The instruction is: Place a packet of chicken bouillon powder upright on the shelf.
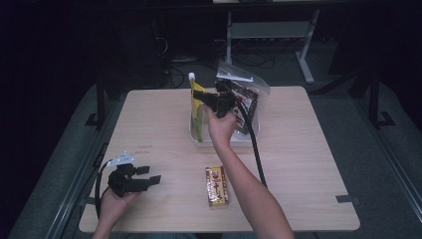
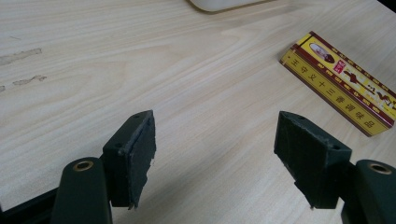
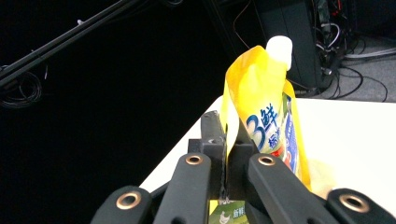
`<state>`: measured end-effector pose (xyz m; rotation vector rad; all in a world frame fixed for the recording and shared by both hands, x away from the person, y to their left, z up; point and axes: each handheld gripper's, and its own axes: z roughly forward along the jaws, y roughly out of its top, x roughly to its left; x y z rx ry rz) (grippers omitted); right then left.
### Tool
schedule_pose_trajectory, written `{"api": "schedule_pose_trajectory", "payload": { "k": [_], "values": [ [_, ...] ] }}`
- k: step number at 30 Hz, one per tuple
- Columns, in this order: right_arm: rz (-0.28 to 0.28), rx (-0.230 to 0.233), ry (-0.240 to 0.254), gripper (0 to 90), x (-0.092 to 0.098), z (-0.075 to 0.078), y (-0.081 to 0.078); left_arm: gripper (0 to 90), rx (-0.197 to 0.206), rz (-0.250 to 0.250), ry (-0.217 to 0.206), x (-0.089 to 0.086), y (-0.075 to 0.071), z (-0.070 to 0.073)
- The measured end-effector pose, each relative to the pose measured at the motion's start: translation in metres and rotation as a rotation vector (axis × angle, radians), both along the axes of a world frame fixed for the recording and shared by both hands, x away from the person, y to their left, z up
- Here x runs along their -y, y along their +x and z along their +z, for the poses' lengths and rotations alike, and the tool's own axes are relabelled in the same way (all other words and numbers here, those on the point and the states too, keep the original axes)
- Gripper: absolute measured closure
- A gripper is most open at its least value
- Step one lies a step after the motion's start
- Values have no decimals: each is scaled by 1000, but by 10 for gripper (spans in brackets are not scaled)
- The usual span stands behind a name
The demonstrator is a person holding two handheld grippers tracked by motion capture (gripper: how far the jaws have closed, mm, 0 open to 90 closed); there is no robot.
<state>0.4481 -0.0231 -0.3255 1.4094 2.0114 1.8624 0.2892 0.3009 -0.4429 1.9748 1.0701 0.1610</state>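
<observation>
Two grippers going on at a light wooden table, each in one hand. Right gripper up at the far middle of the table, jaws pinched tight on the edge of a yellow spouted pouch, held upright with its white cap on top. Same grip seen close in the right gripper view: jaws pressed flat together on the pouch's side seam, cap pointing up, blue lettering on the front, dark room behind. Looks like the pouch stands in or just above a clear plastic bin at the table's far side, can't tell if its bottom touches. Also in that bin, behind the right hand: a clear zip bag with dark stuff inside, leaning against the far side. Left gripper low at the near left corner, resting in the left hand, jaws spread wide, nothing between them. Left gripper view confirms: both black pads apart over bare wood, and off to the right a yellow and dark red box lying flat, not touched. From above, that box sits near the front edge, between the two forearms, well apart from the bin.
</observation>
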Motion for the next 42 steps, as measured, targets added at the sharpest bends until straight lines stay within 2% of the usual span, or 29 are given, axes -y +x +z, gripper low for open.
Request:
{"api": "schedule_pose_trajectory", "payload": {
  "k": [4,13,17,23,29,32,38,42],
  "values": [
    [-7,-13,-13,886,2,3,0,288,-2,-4,2,1,0,0],
    [-43,5,-3,891,-1,5,-2,288,-1,-2,3,1,0,0],
    [-64,32,22,891,-1,8,-4,288,2,-2,-1,0,0,0],
    [-80,93,22,891,-7,5,-5,289,1,-4,-1,1,-1,1],
    [-87,155,-14,891,-17,-6,-10,288,1,-3,-5,1,-1,1],
    [-84,163,-19,891,-19,-10,-9,289,3,-3,-4,0,-1,1],
    [-81,148,-25,889,-14,-9,-7,289,2,-1,-5,0,-1,1],
    [-76,111,-34,888,-8,-5,-6,289,3,-4,-4,0,-1,1]
  ]
}}
